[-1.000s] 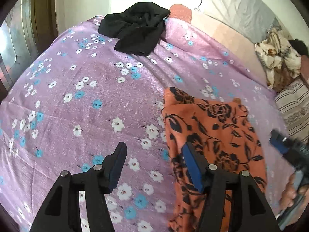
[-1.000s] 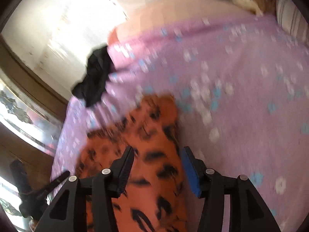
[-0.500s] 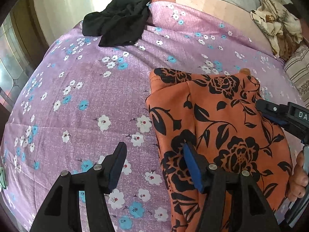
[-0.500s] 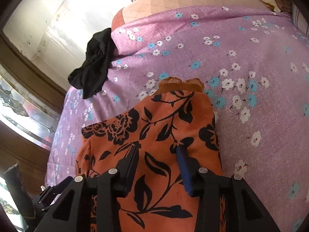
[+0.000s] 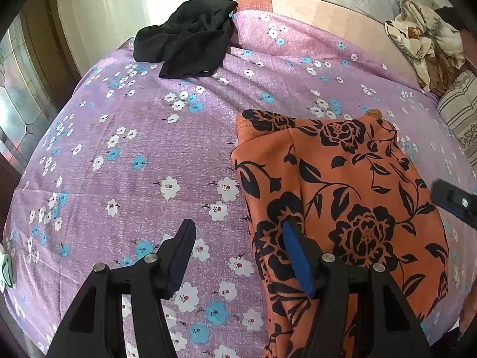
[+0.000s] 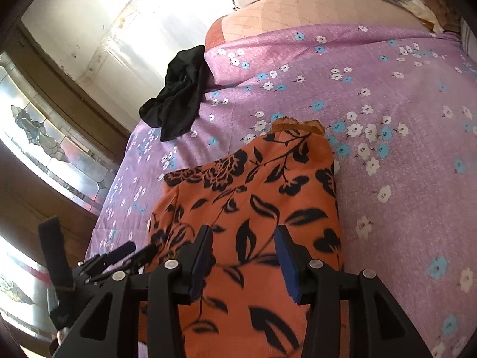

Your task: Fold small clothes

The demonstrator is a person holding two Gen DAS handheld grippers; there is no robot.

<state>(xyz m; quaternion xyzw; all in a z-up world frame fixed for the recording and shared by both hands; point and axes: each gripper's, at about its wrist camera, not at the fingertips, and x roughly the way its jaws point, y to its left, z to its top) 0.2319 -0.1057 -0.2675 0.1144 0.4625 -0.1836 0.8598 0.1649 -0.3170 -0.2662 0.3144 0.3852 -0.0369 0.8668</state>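
1. An orange garment (image 5: pixel 337 197) with a black flower print is being shown lying folded on a purple flowered bedsheet (image 5: pixel 143 161), toward 3 o'clock in the left wrist view and from the centre to 6 o'clock in the right wrist view.
2. The left gripper (image 5: pixel 238 256) is being held wide open with nothing between its jaws; its right finger is being seen over the garment's left edge, its left finger over bare sheet.
3. The right gripper (image 6: pixel 243 256) is being held open above the garment, and no cloth is being pinched; whether the fingers are touching the fabric cannot be told.
4. In the left wrist view the right gripper's tip is being glimpsed at 3 o'clock, just beside the garment's right edge.
5. A crumpled black cloth (image 5: pixel 187 47) is being seen at 12 o'clock, at the far edge of the sheet, well apart from the orange garment.
6. A cream patterned bundle (image 5: pixel 426 41) is being seen at 2 o'clock, beside a striped pillow (image 5: pixel 462 110).
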